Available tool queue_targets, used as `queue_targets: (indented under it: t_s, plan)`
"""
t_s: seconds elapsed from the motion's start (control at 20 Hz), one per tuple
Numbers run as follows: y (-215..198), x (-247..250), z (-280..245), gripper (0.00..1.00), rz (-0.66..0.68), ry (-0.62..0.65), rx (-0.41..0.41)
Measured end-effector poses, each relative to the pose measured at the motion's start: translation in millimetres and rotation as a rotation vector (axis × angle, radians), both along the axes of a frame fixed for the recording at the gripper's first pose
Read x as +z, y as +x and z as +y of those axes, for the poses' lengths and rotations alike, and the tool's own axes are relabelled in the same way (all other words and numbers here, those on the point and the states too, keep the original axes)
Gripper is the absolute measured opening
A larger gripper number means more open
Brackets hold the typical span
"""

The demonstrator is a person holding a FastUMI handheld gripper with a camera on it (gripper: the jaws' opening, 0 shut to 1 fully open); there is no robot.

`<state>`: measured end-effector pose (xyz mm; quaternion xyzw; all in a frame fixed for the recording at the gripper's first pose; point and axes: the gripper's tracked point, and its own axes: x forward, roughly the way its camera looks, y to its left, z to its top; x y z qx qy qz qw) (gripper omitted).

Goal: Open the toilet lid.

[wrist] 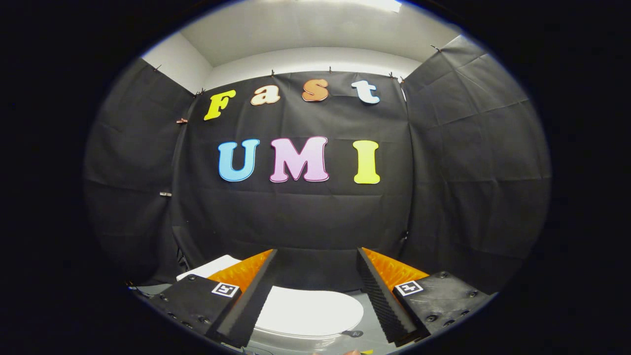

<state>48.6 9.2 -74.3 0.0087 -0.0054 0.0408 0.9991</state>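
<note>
Black cloth walls [305, 217] close the booth around us, and below them the white toilet lid [310, 310] lies shut and flat, seen between and beneath the fingers of our gripper [315, 296], which stand wide apart and hold nothing. We judge the lid stiff, smooth and light on its hinge, best lifted at its rim. The white cistern [209, 266], probably, sits behind it, and nothing bars the way.
</note>
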Motion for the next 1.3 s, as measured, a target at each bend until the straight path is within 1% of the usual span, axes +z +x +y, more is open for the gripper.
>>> queue_targets:
  t_s: [0.2,0.3,0.65,0.7,0.85,1.05,1.1,1.3]
  plan:
    - [16,-38,-19,0.99,-0.025,-0.067,-0.021]
    - [22,-59,-22,0.98,-0.026,-0.086,-0.014]
    - [39,-155,-46,0.98,0.083,-0.094,-0.002]
    - [38,-166,-46,0.98,0.098,-0.102,0.009]
    - [40,-197,-60,0.98,0.139,-0.115,0.008]
    - [46,-242,-76,0.98,0.231,-0.048,0.002]
    - [44,-254,-75,0.98,0.259,-0.014,0.018]
    - [52,-302,-76,0.99,0.389,0.212,0.039]
